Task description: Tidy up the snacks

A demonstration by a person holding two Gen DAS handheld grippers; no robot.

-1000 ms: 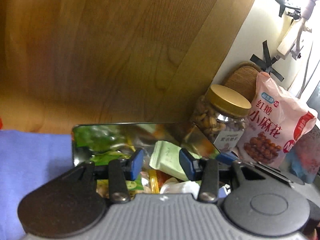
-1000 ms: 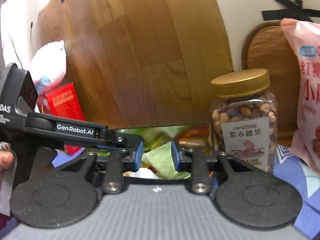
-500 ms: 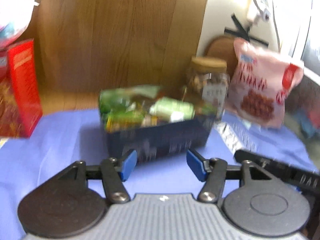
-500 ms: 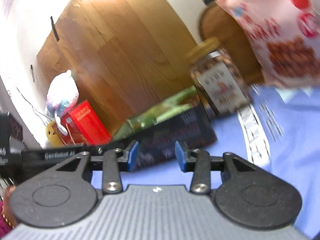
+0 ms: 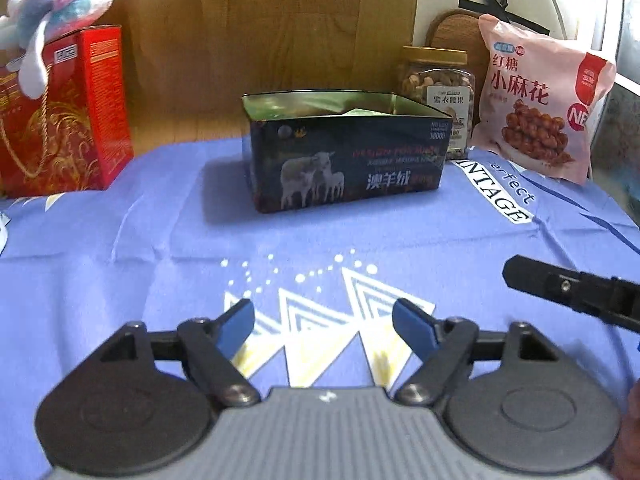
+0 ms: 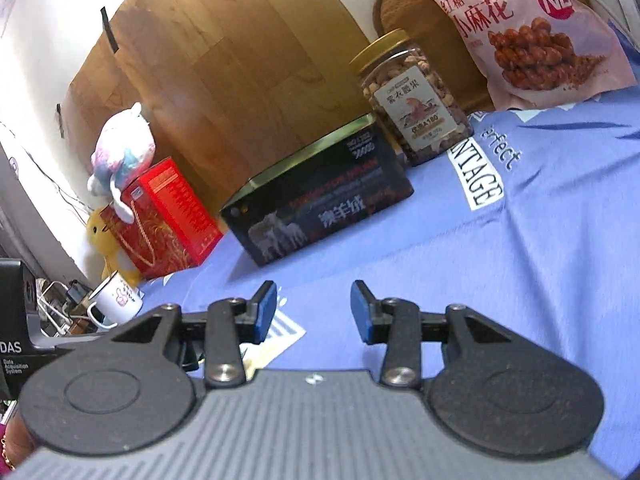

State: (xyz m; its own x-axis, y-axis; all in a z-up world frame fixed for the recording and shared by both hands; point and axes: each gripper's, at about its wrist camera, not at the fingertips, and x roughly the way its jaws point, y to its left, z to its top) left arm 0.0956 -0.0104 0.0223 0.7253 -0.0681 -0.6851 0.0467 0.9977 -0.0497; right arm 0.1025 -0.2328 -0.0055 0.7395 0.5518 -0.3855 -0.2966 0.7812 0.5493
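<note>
While both tools hover low over the blue cloth (image 5: 160, 240), the holdings read as follows.

Left hand-held gripper (image 5: 324, 322): jaws spread wide, nothing between the blue pads (image 5: 236, 326); over the near part of the cloth above a white triangle print.

Right hand-held gripper (image 6: 314, 312): jaws parted, nothing held; its black body shows at the right edge of the left wrist view, just right of the left tool.

Snack tin (image 5: 346, 156): dark rectangular box, open-topped, sheep picture and Chinese lettering on the near wall; stands upright at the middle of the tabletop, far from both tools. Green packets show just above its rim; contents otherwise hidden.

Nut jar (image 5: 438, 88): clear plastic, gold lid, white label; upright just right of and behind the tin, touching or nearly touching it, cannot tell which.

Pink snack bag (image 5: 540, 108): printed with fried dough twists; leans at the far right, just right of the jar.

Red gift box (image 5: 64, 116): gold cord handle, far left, well apart from the tin; a pastel plush toy (image 5: 56, 4) rests on top.

White enamel mug (image 6: 116, 300): left of the red box, beside a yellow plush (image 6: 102, 236).

Wooden panel (image 5: 260, 24): upright behind the tin.
</note>
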